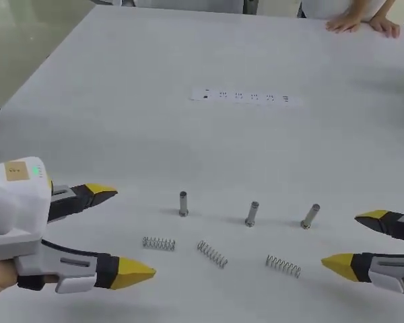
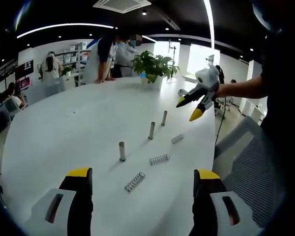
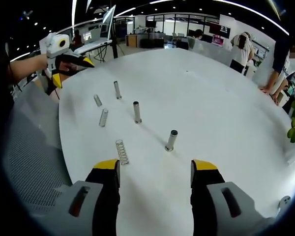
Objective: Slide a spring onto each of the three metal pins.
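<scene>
Three short metal pins stand in a row on the white table: left pin [image 1: 183, 203], middle pin [image 1: 252, 214], right pin [image 1: 310, 217], which leans. In front of them lie three loose springs: left spring [image 1: 159, 243], middle spring [image 1: 212, 254], right spring [image 1: 283, 266]. My left gripper [image 1: 126, 232] hovers open at the left, short of the left spring [image 2: 134, 181]. My right gripper [image 1: 353, 240] hovers open at the right, near the right spring [image 3: 121, 151] and the right pin [image 3: 171, 140]. Neither holds anything.
A white strip with sockets [image 1: 246, 97] lies flat further back on the table. A person's hands [image 1: 361, 24] rest at the far right edge. A potted plant [image 2: 151, 66] stands at the table's end. A grey chair [image 3: 32, 147] sits by the near edge.
</scene>
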Motion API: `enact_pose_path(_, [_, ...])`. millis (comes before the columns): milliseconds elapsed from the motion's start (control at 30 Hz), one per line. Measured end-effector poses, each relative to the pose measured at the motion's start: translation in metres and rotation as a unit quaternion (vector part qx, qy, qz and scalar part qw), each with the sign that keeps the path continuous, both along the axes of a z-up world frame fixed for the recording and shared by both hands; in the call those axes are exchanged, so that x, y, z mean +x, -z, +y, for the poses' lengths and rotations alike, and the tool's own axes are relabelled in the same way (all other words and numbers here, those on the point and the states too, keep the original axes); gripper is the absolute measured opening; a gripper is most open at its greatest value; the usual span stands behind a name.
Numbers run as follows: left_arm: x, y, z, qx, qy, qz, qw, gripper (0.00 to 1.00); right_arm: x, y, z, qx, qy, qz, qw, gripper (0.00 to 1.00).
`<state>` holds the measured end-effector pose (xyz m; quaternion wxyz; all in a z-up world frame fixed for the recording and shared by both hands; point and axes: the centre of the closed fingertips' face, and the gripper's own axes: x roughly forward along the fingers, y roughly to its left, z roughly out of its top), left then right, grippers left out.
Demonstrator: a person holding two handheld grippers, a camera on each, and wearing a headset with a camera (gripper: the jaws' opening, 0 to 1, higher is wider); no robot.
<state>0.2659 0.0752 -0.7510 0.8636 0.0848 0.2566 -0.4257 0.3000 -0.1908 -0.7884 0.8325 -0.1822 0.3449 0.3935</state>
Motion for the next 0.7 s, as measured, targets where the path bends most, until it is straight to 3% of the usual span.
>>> enact_pose_path(233, [-0.001,0.002,0.001,0.001,0.001,0.001,1.0000,0.80,-0.004,-0.006,0.008,0.011,-0.014,0.001,0.9998,0.49])
enact_pose_path(700, [-0.001,0.002,0.000,0.001,0.000,0.000,1.0000,0.80,-0.021,0.000,0.023,-0.021,-0.078,0.027,0.9964,0.36])
